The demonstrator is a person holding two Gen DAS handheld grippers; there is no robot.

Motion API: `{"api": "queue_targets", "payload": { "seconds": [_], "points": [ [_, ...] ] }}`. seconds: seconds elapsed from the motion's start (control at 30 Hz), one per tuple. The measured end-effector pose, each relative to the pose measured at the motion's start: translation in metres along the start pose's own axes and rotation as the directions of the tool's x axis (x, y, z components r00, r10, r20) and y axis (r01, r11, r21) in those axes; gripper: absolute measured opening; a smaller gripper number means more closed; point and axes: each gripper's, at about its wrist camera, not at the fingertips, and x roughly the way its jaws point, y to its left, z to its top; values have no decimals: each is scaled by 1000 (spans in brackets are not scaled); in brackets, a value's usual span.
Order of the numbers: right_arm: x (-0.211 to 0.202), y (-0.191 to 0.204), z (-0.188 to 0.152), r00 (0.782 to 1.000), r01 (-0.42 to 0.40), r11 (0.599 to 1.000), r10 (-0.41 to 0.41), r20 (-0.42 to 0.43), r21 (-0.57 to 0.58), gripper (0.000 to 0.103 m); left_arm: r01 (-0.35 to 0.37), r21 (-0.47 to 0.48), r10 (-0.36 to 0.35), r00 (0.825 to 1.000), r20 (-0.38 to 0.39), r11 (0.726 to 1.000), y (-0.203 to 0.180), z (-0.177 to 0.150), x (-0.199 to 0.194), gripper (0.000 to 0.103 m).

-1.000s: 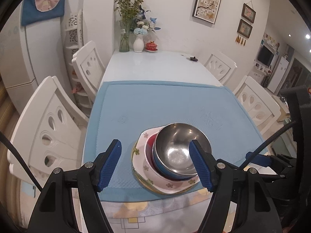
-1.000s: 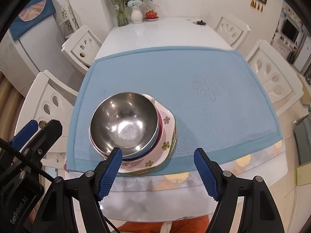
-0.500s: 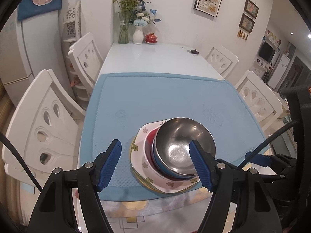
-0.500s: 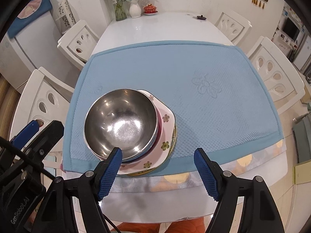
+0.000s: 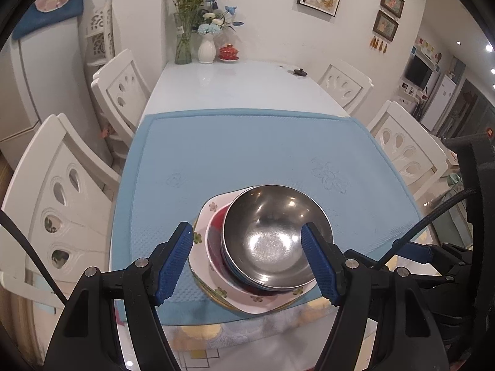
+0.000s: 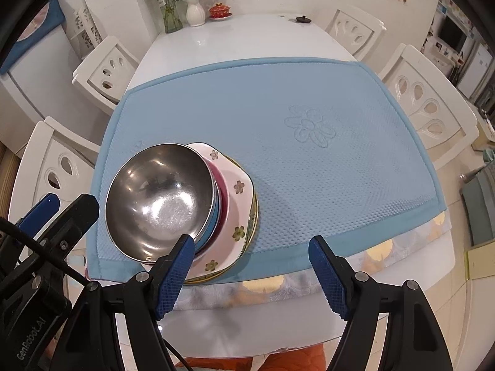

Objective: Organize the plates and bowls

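Observation:
A steel bowl (image 5: 272, 235) tops a stack near the front of the blue mat (image 5: 247, 148). Under it sit a blue bowl (image 6: 213, 216), a red bowl (image 5: 216, 225) and a pink flowered square plate (image 5: 213, 207) on a gold-rimmed plate (image 6: 254, 213). My left gripper (image 5: 247, 262) hangs open above the stack, its blue pads clear of the dishes. My right gripper (image 6: 250, 275) is open over the mat's front edge, just right of the stack (image 6: 161, 198), with nothing between its fingers.
White chairs (image 5: 62, 191) stand along both long sides of the white table (image 5: 241, 83). Vases of flowers (image 5: 207, 46), a red lidded cup (image 5: 229, 52) and a small dark lid (image 5: 298, 72) sit at the far end. The mat's right half (image 6: 324, 154) is bare.
Both grippers have come slightly lower and nearer the stack, which looks larger now. Their jaws stay as wide as before and the dishes have not moved.

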Motion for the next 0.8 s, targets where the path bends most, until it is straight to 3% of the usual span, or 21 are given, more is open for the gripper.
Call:
{"api": "queue_targets", "payload": {
  "seconds": [0.8],
  "points": [
    [2, -1, -6, 1000, -8, 1000, 8, -20, -8, 74, -1, -32, 1, 1000, -29, 999, 5, -5, 3, 70]
  ]
}}
